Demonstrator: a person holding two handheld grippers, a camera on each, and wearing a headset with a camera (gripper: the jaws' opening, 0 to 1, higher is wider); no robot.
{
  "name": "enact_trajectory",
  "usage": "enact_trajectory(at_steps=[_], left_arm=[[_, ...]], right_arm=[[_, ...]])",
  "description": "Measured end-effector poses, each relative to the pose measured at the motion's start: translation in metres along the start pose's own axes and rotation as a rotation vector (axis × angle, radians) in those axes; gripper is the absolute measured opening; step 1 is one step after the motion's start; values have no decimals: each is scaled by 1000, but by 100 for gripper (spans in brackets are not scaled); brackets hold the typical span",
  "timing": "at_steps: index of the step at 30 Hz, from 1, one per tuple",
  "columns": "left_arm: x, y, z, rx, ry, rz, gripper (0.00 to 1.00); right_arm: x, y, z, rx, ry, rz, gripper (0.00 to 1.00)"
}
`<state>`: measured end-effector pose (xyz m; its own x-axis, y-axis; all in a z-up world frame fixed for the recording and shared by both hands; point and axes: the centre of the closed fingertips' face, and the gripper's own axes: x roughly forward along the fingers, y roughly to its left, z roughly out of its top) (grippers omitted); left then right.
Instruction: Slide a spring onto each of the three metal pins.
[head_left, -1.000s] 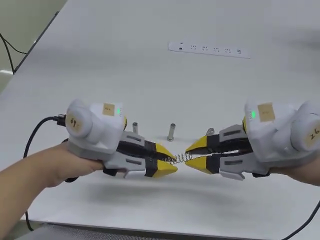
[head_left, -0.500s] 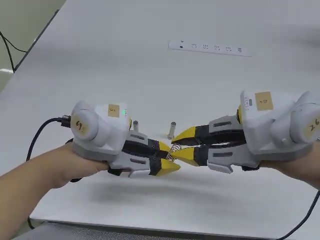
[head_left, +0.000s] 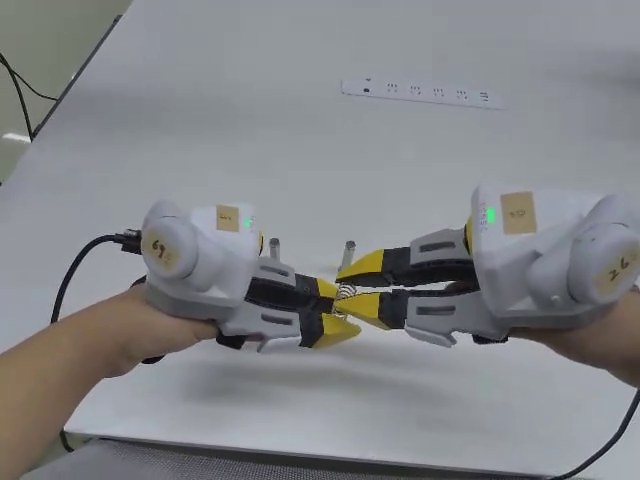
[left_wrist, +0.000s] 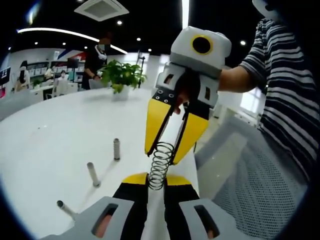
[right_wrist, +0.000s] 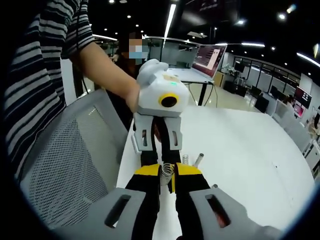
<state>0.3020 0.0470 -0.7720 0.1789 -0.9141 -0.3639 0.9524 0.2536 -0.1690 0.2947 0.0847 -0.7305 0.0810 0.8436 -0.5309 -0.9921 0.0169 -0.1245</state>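
A small metal spring (head_left: 345, 294) is held between the two grippers above the white table (head_left: 300, 140). My left gripper (head_left: 338, 328) is shut on its lower end; in the left gripper view the spring (left_wrist: 159, 165) rises from between my yellow fingertips (left_wrist: 135, 179). My right gripper (head_left: 346, 292) grips the other end, tip to tip with the left one and slightly above it. In the right gripper view the spring (right_wrist: 166, 172) sits between my yellow pads (right_wrist: 147, 170). Two upright metal pins (head_left: 274, 246) (head_left: 350, 249) stand just behind the jaws. Three pins (left_wrist: 116, 149) (left_wrist: 93, 173) (left_wrist: 65, 209) line up in the left gripper view.
A white power strip (head_left: 420, 94) lies at the far side of the table. A black cable (head_left: 75, 270) runs from the left gripper off the near edge. A mesh chair (right_wrist: 70, 165) stands beside the table. People and a potted plant (left_wrist: 120, 75) are in the background.
The two grippers have come together, the right one moving left. The spring, stretched out between them a second ago, is now short and bunched between the touching tips.
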Motion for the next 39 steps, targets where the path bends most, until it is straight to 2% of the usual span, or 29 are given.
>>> enact_trajectory(at_steps=[12, 39], left_arm=[[2, 1, 3, -24, -11, 10, 5], [-9, 7, 5, -71, -41, 62, 13]], right_arm=[[-1, -2, 0, -29, 15, -3, 7], [-4, -8, -9, -51, 60, -31, 7]])
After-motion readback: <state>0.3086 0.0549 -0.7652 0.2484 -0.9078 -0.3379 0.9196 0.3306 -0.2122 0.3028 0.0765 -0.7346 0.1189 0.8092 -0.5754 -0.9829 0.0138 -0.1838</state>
